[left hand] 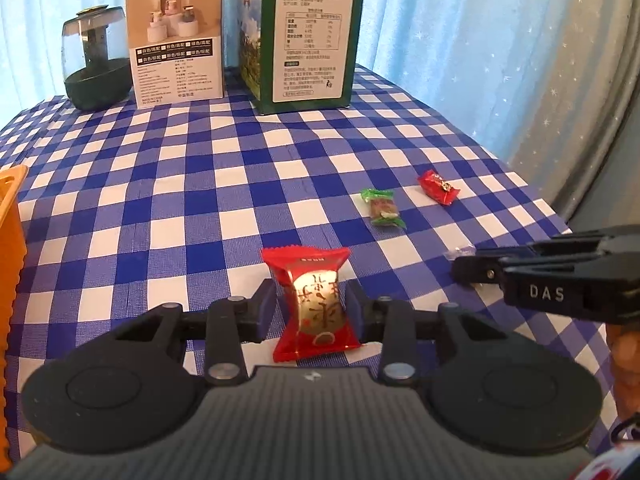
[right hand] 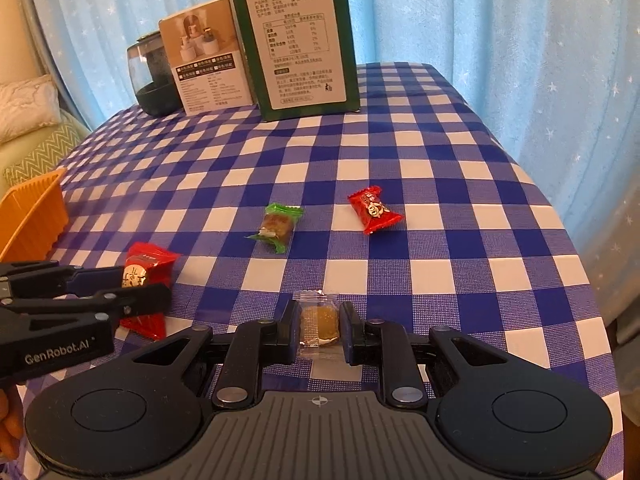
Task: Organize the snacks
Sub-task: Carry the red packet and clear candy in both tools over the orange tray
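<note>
Both grippers are clamped on snacks near the table's front: left gripper [left hand: 312,312] on a red packet [left hand: 314,304], right gripper [right hand: 320,332] on a clear-wrapped candy [right hand: 319,322]. Green candy [right hand: 278,226] and small red candy [right hand: 374,210] lie apart mid-table — not yet collected; orange basket [right hand: 36,212] waits at left.

At the back of the checked worktop [left hand: 200,184]: a dark glass jar [left hand: 94,60], a white box [left hand: 176,40] and a tall green box [left hand: 308,36] side by side, with blue starry curtains [left hand: 460,40] behind.
</note>
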Demonstrator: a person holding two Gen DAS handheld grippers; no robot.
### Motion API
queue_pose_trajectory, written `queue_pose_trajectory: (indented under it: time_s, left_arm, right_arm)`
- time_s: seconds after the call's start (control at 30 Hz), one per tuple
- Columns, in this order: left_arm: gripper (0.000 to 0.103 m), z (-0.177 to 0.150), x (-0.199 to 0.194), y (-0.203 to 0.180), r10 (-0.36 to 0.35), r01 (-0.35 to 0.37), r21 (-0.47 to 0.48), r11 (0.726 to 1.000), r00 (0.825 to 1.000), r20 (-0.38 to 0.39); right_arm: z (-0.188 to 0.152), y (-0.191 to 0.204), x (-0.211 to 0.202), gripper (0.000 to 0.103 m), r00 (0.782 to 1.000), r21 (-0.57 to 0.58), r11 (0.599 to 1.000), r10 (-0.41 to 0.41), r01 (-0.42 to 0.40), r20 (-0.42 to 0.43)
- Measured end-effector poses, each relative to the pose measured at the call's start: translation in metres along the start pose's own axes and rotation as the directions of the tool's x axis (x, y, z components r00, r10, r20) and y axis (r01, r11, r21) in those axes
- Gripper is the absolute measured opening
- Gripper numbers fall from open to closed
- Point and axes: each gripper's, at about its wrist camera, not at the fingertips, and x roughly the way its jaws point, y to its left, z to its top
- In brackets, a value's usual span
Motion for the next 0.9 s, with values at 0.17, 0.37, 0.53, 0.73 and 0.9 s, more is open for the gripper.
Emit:
queue_pose_trajectory:
  time_s: [0.17,0.37,0.53,0.73,0.9]
  left_arm:
    - [0.022,0.001,0.002,0.001,0.015,-0.015,0.005,1.0,1.0,-0.007]
    - [0.021,-0.009,-0.016,0.002,0.008,-0.008,0.011,1.0,1.0,-0.015]
    - [0.021,-0.021,-0.041,0.002,0.0,0.0,0.0,1.0,1.0,-0.024]
    - [0.021,-0.037,-0.079,-0.002,-0.006,0.006,-0.014,1.0,0.999,-0.038]
    - [0.021,-0.056,-0.11,-0.003,-0.008,0.006,-0.035,0.999,0.998,-0.055]
  right_arm:
    - [-0.001,0.0,-0.002,0.021,1.0,0.005,1.0,-0.004,0.004,-0.001]
    - [-0.004,0.0,-0.014,0.021,1.0,0.035,0.999,-0.019,0.019,0.0]
    - [-0.011,0.012,-0.035,0.021,0.999,0.046,0.999,-0.022,0.021,0.024]
    - [-0.032,0.036,-0.067,0.021,0.998,0.111,0.993,-0.033,0.028,0.044]
    - [-0.057,0.06,-0.094,0.021,0.999,0.116,0.993,-0.021,0.017,0.041]
